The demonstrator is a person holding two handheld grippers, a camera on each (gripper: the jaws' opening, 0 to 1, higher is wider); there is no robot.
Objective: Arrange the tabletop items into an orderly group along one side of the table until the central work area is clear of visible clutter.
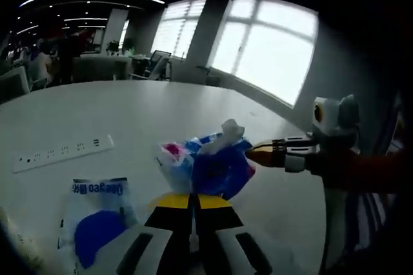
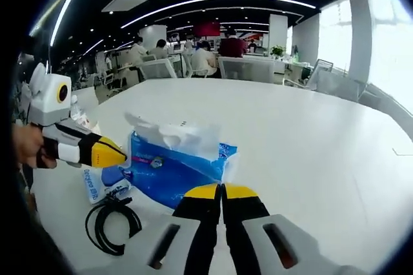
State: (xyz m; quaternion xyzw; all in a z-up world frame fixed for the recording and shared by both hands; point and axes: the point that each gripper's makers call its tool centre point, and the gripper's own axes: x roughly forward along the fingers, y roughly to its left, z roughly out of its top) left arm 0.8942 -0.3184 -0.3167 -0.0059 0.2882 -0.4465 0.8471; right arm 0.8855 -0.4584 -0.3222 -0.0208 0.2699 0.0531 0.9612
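A crumpled blue tissue pack (image 1: 216, 166) (image 2: 173, 170) with white tissue sticking out lies on the white table (image 1: 129, 110) (image 2: 310, 152). My left gripper (image 1: 191, 201) has its yellow-tipped jaws closed together, tips at the pack's near edge; it enters the right gripper view from the left (image 2: 111, 153), just beside the pack. My right gripper (image 2: 221, 191) is also shut, tips against the pack's near edge; in the left gripper view it comes in from the right (image 1: 253, 154), touching the pack's side. No fold of the pack shows between either pair of jaws.
A white power strip (image 1: 63, 152) lies to the left. A blue-and-white packet (image 1: 97, 218) (image 2: 97, 183) sits near the left jaws. A coiled black cable (image 2: 113, 224) lies by the table's near edge. A hand (image 2: 26, 146) holds the left gripper. Desks and seated people fill the background.
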